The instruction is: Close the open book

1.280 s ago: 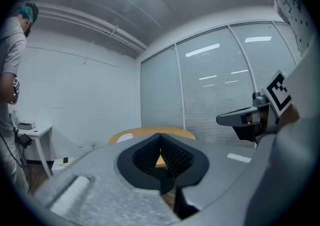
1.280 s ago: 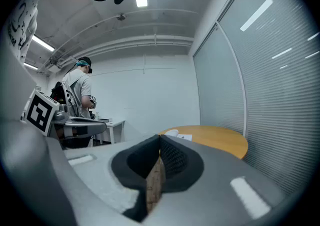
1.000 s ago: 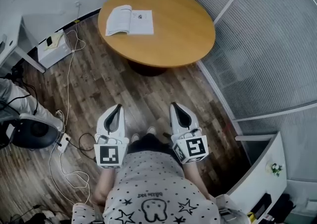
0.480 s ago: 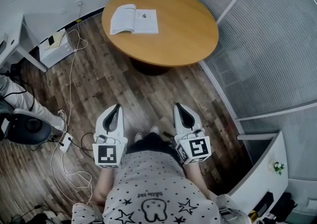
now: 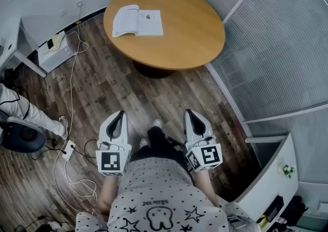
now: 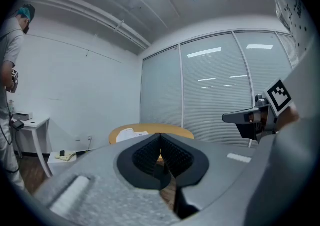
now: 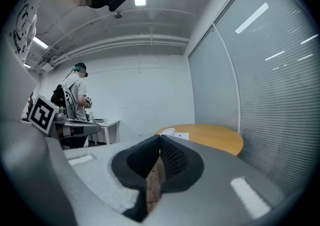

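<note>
An open book point(image 5: 137, 21) lies flat on the left part of a round wooden table point(image 5: 189, 31) at the top of the head view. It also shows small in the left gripper view as the book point(image 6: 131, 133) and in the right gripper view as the book point(image 7: 172, 133). Both grippers hang far short of the table, above the wooden floor, close to the person's body. My left gripper point(image 5: 121, 114) is shut with nothing in it. My right gripper point(image 5: 189, 113) is shut too and holds nothing.
White cables point(image 5: 72, 97) trail over the floor at left beside a small white box point(image 5: 54, 51). A white desk point(image 5: 13, 41) and a person's leg point(image 5: 25, 113) stand at far left. Glass walls with blinds point(image 5: 277, 46) close off the right side.
Both grippers sit a little lower in the head view than before. The chair at the left has slid towards the frame's edge. The book is unchanged.
</note>
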Tool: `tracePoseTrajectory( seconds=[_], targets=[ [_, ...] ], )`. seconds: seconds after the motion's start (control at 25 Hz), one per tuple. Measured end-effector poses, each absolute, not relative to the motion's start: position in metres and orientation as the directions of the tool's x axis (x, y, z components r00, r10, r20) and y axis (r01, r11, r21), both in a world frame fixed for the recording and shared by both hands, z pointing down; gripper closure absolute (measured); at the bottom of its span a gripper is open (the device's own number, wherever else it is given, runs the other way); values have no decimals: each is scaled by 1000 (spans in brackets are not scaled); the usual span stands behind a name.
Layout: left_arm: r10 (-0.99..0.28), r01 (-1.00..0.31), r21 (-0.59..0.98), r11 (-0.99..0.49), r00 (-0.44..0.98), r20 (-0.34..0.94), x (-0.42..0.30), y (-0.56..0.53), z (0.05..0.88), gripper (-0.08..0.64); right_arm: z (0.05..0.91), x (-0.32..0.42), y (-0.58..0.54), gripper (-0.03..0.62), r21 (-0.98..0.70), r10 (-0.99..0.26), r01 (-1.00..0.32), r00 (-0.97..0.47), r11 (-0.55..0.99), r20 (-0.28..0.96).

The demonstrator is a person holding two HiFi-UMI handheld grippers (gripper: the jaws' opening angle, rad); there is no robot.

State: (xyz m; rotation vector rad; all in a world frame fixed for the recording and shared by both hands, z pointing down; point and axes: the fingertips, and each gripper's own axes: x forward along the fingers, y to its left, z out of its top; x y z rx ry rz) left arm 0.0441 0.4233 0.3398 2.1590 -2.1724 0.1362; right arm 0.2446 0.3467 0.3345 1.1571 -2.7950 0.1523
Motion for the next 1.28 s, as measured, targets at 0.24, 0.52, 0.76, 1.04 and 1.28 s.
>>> tracePoseTrajectory(
  seconds=[0.24,0.52,0.76,1.04,1.28],
  targets=[
    [-990,-1000,4,28,-27,137,32,411,345,549,338,238,328,588,-52,-695,-709,-700,703,163],
    [-980,-996,4,89,-87,181,9,390,362,549,348,210,289,588,-64,-653,-672,-734,738,185],
    [-985,-996,-8,88,-88,151,-8,332,353,551,343,176,236,588,-60,-613,-629,-771,775,173],
    [-988,-994,-26,106,-108,108,-18,258,339,551,341,161,162,588,-47,-595,-609,-787,792,160],
    [-988,-993,-48,104,-109,109,-14,206,340,551,343,163,106,588,-59,-582,-597,-797,800,162]
  ],
)
